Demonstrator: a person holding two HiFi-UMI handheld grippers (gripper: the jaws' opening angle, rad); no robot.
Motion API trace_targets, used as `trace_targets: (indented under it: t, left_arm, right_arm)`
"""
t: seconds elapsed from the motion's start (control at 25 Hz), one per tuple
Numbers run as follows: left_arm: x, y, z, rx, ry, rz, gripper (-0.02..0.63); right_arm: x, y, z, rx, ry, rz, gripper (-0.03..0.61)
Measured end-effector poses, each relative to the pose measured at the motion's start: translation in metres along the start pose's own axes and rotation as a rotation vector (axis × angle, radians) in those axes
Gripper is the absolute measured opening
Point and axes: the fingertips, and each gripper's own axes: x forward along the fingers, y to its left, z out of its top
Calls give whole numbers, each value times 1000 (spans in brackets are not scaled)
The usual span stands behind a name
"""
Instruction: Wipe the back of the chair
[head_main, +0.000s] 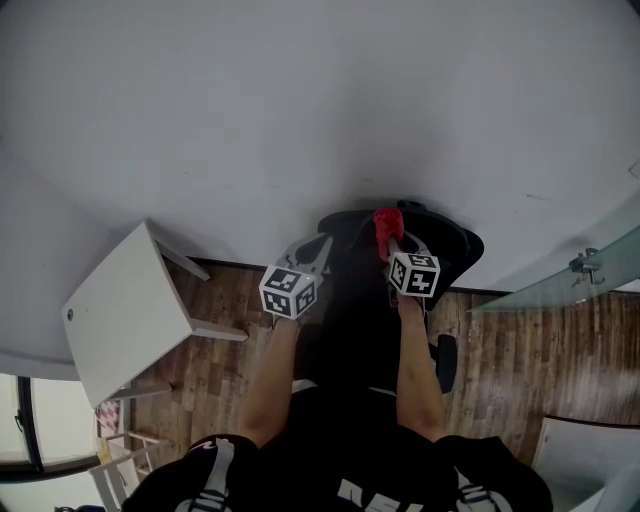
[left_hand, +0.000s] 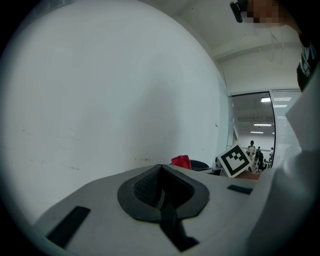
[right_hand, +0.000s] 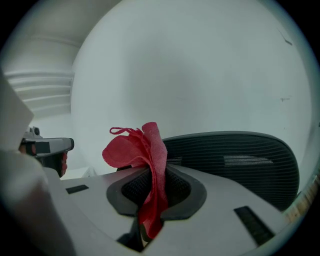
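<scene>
A black office chair (head_main: 440, 240) stands against the white wall, its ribbed mesh back (right_hand: 240, 162) showing in the right gripper view. My right gripper (head_main: 392, 246) is shut on a red cloth (right_hand: 145, 155), which sticks up from between the jaws just short of the chair back. The red cloth (head_main: 387, 228) sits over the chair's top in the head view. My left gripper (head_main: 318, 250) hovers to the left of the chair, shut with nothing in it. Its view catches the red cloth (left_hand: 181, 161) and the right gripper's marker cube (left_hand: 234, 160).
A white table (head_main: 125, 310) stands to the left on the wooden floor (head_main: 510, 370). A glass partition with a metal fitting (head_main: 585, 265) is at the right. The white wall (head_main: 300, 110) fills the space ahead. People stand far off in the left gripper view.
</scene>
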Motion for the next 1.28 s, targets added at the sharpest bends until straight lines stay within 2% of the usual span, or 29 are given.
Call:
trace_targets:
  t: [0.2, 0.76, 1.28]
  left_arm:
    - [15, -9, -2, 1, 3, -1, 24]
    - [65, -58, -11, 2, 23, -81, 25]
    - [75, -79, -17, 15, 39, -101, 25]
  right_arm:
    - [-4, -27, 2, 16, -8, -34, 75]
    - [-41, -105, 7, 35, -20, -132, 77]
    - [-67, -138, 6, 24, -35, -182, 74]
